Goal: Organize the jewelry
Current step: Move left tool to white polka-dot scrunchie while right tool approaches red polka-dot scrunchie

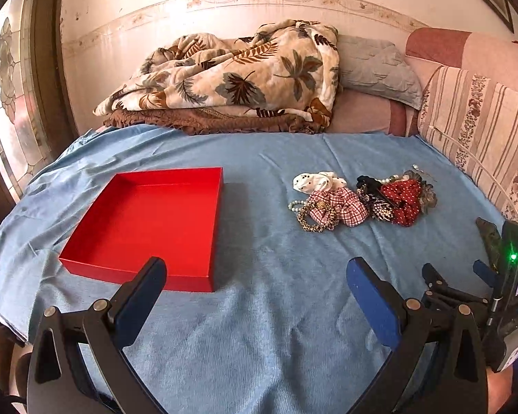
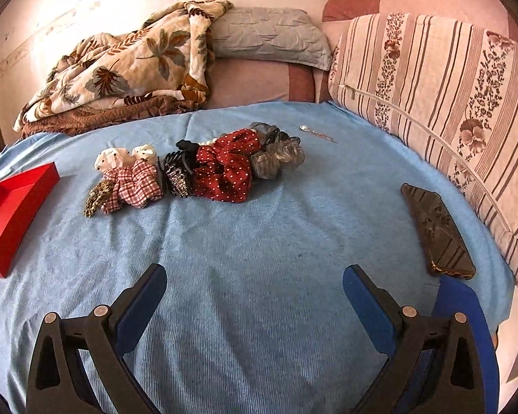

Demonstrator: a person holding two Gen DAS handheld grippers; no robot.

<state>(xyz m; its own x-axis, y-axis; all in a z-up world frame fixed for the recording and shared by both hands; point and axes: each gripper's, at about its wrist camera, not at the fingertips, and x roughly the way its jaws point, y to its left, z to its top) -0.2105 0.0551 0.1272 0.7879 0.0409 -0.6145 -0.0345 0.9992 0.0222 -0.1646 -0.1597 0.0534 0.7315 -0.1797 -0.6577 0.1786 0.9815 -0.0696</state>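
While both my fingers (image 1: 255, 276) (image 2: 255, 284) gape empty over the bed (image 2: 259, 241), one red tray (image 1: 148, 220) sits left, one jewelry pile (image 2: 203, 169) well ahead

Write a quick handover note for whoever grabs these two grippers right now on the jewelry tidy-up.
Left gripper: open, empty, hovering over the blue sheet near the red box.
Right gripper: open, empty, hovering short of the pile.
Red box: on the left of the bed, nothing in it.
Pile: scrunchies, including the red dotted scrunchie and plaid scrunchie, plus a bead bracelet, lies to the box's right. A small silver piece lies apart behind it.
Done: nothing yet.
Left: move everything into the box.
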